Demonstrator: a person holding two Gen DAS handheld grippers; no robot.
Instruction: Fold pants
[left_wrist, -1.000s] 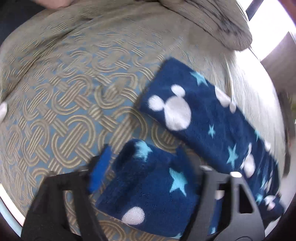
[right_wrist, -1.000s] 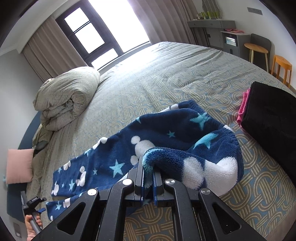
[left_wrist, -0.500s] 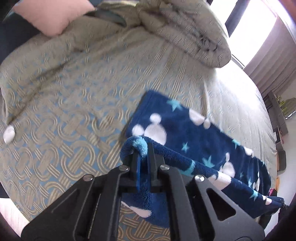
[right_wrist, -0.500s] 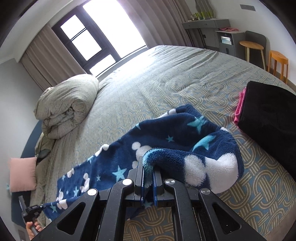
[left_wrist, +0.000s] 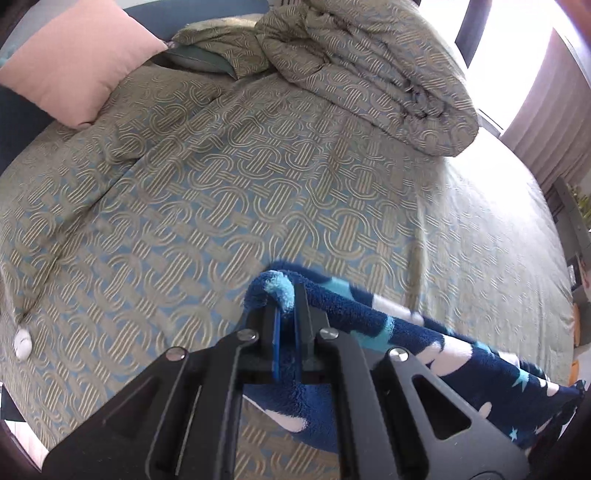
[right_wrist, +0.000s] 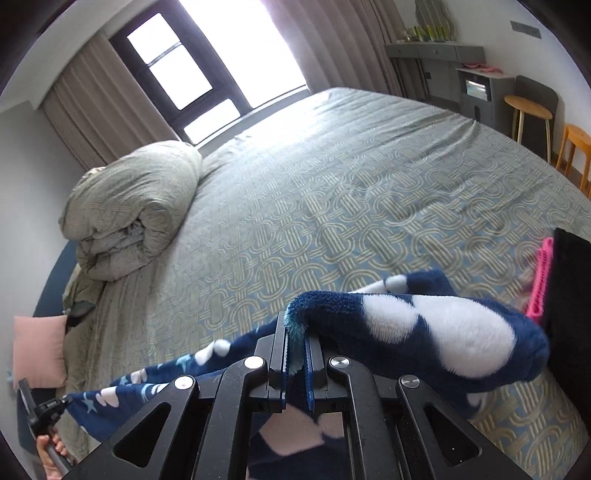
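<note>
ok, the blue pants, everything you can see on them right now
The pants are dark navy plush fleece, printed with white mouse-head shapes and light blue stars. They hang stretched lengthwise above the patterned bedspread, sagging a little between the grips. The right gripper is shut on a teal-edged fold at one end, the left gripper on the other. A bunched lump droops beside the right grip.

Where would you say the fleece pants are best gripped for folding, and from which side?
Grip the pants at the thick rolled end edges, from above. Each claw, left and right, already pinches one end there, and the cloth hangs stretched between them.
</note>
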